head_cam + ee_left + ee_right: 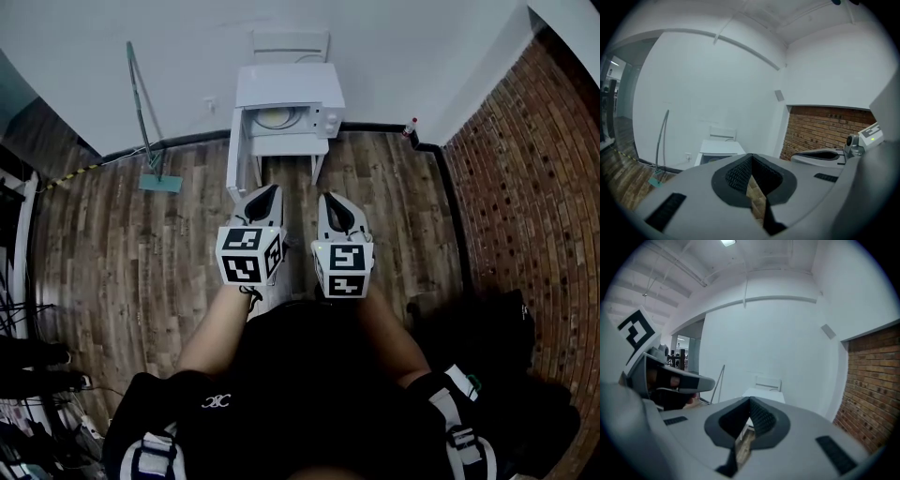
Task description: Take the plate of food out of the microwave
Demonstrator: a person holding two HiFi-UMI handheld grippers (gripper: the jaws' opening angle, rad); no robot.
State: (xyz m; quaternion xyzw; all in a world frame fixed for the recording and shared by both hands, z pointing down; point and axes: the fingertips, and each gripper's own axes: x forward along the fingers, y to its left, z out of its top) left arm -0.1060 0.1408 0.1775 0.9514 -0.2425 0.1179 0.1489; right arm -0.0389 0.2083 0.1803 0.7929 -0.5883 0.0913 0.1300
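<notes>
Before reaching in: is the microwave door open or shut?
Open. The head view looks into the microwave, with the plate of food visible inside.

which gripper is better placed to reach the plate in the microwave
Left, narrowly: the left gripper lines up with the plate in the open microwave; the right gripper sits off toward its controls.

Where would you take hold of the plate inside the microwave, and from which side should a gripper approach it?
Probably the near rim of the plate, coming in level from the front. It lies flat inside the microwave, whose walls and top close off every other side; only the front is open, with the door swung out to the left.
</notes>
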